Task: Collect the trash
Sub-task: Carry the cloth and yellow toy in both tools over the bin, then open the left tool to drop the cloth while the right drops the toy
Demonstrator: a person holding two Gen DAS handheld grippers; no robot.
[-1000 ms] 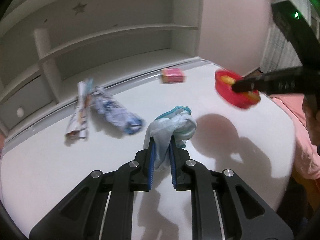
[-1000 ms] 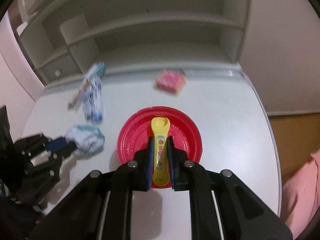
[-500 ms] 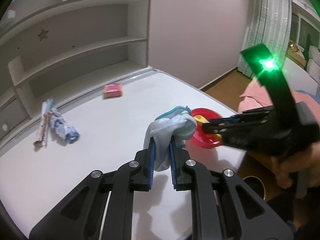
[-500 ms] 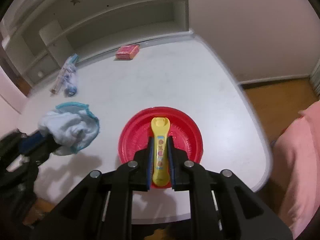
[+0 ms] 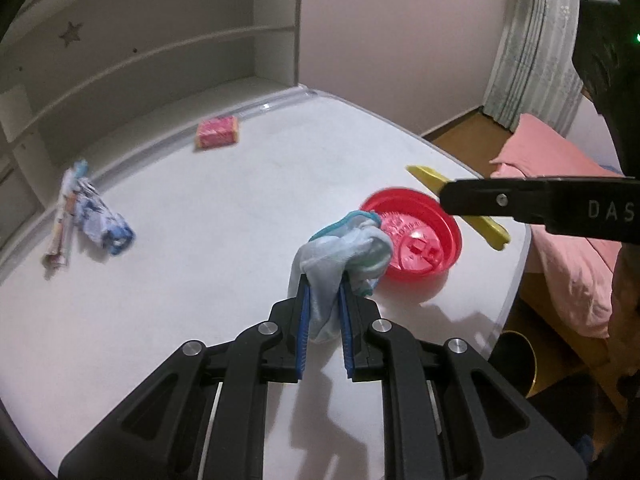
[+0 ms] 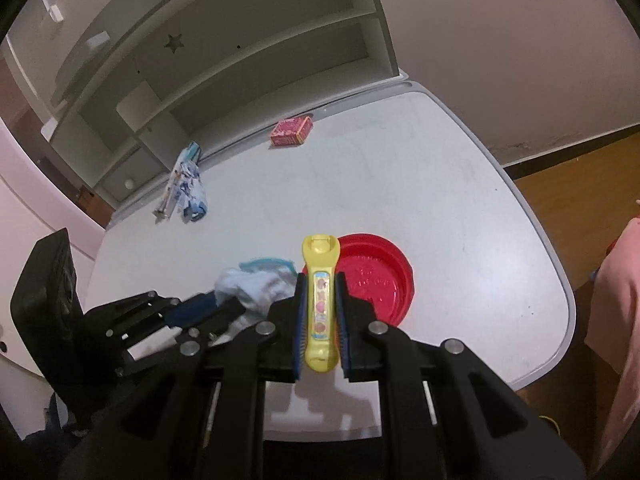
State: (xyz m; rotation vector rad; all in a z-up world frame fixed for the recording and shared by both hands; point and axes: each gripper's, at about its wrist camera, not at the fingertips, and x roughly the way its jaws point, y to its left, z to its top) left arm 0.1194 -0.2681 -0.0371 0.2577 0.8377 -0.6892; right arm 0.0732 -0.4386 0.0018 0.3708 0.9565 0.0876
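Along the table's [image 5: 224, 200] far left edge, by the shelf unit [image 5: 140, 60], you've got a long thin wrapper [image 5: 64, 216] w/ a crumpled blue-and-white wrapper [image 5: 102, 226] touching its right side; both lie flat on the top. In the right wrist view the same pair sits at the far left, thin wrapper [image 6: 173, 184] and crumpled one [image 6: 194, 196] side by side. Further right along that far edge, well apart from them, a small pink box [image 5: 217, 133] lies near the back rim; right wrist view shows it too [image 6: 291, 131].

Toward the near middle, your left gripper [image 5: 322, 304] is clamped on a pale blue cloth wad w/ teal trim [image 5: 344, 248]; the wad bulges out past the blue pads [image 5: 303, 320] and is off the tabletop, casting a shadow below. Seen from the right wrist cam, the left gripper [image 6: 208, 308] and the wad [image 6: 256, 286] sit just left of your right gripper.

Just right of the wad, a red plastic lid [image 5: 420, 240] rests near the table's right edge, close to the near right corner; whether wad and lid touch, can't tell. Your right gripper [image 6: 319, 304] is closed on a yellow tube-shaped item [image 6: 320, 300], held lengthwise btw the pads, tip pointing fwd over the lid's [image 6: 376, 276] left rim. Left wrist view shows that yellow item [image 5: 430, 178] sticking out both sides of the right gripper [image 5: 472, 200], above the lid.

Past the right edge: pink bedding [image 5: 560, 216] and a dark round bin w/ gold rim [image 5: 516, 360] on the floor.
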